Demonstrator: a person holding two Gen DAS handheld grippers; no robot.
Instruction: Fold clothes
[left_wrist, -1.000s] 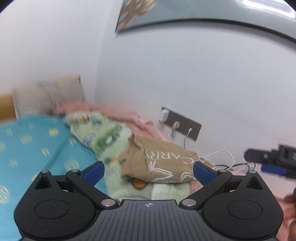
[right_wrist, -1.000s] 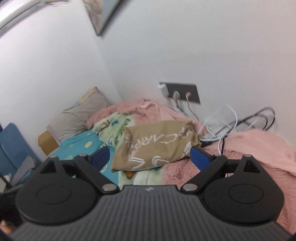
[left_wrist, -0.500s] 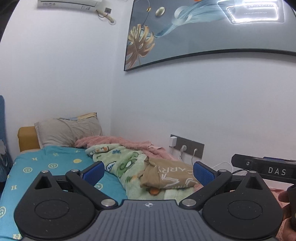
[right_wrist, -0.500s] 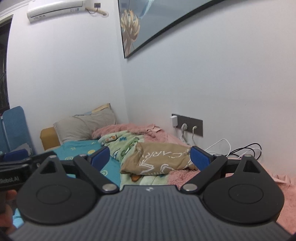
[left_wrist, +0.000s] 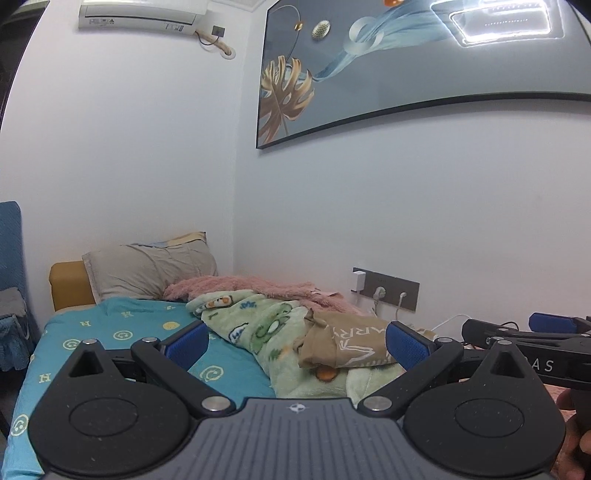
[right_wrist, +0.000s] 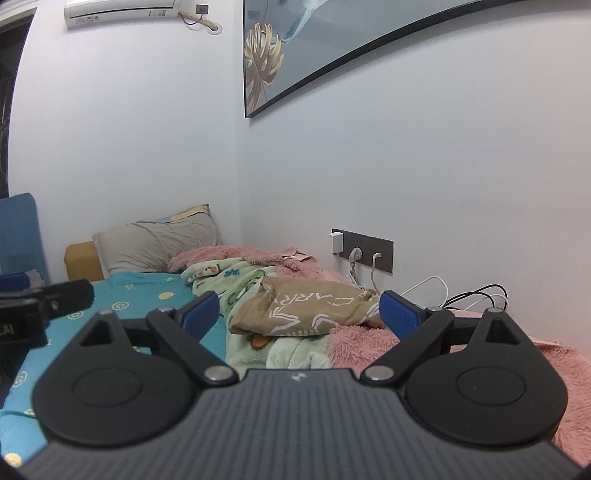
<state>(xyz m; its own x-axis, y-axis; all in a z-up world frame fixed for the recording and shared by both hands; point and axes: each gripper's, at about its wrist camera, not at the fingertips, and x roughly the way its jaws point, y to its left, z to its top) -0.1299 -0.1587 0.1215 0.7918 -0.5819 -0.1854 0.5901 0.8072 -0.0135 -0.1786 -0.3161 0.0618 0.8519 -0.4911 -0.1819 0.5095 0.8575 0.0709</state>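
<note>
A tan folded garment with white lettering (left_wrist: 351, 345) (right_wrist: 310, 308) lies on a green cartoon-print blanket (left_wrist: 258, 325) (right_wrist: 240, 284) on the bed, near the wall. My left gripper (left_wrist: 295, 341) is open and holds nothing, well short of the garment. My right gripper (right_wrist: 299, 312) is open too, its blue pads framing the garment from a distance. In the left wrist view the right gripper (left_wrist: 524, 332) shows at the right edge; in the right wrist view the left gripper's body (right_wrist: 40, 302) shows at the left edge.
A teal patterned sheet (left_wrist: 122, 332) covers the bed, with a grey pillow (left_wrist: 147, 273) at its head. A pink fluffy blanket (right_wrist: 388, 339) lies along the wall. A socket strip with plugs and cables (right_wrist: 365, 251) sits low on the wall. A blue chair (left_wrist: 11, 251) stands at left.
Both grippers have pulled back and tilted up from the garment; it now looks smaller and more wall, the picture and the air conditioner are in view. Both jaws stay open.
</note>
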